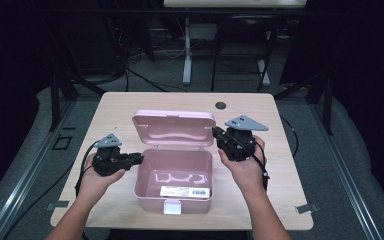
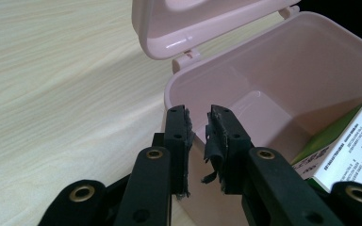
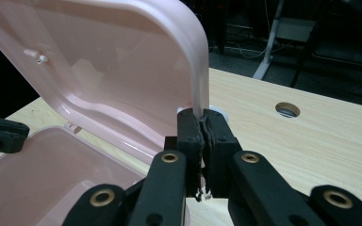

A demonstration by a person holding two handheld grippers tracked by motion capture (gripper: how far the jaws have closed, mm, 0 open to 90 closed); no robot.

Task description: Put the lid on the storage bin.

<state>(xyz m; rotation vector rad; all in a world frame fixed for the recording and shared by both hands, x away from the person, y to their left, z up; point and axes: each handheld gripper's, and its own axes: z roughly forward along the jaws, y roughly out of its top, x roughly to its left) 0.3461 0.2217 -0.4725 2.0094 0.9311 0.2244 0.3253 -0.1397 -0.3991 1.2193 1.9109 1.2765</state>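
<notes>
A pink box is seen in the middle of the table, its lid raised at the far side and leaning back. The right gripper is held at the lid's right edge, and that edge is pinched between its jaws, which are nearly pressed together. The lid rises up and to the left of them, its long axis running across the table, so any swing would be made about the hinge at the box's rear. The left gripper is set against the box's left wall, its jaws slightly spread with the rim near or between them; whether the wall is actually gripped cannot be told. A white and green packet lies inside the box, partly cut off in the left gripper view. The hinge itself is hard to make out.
</notes>
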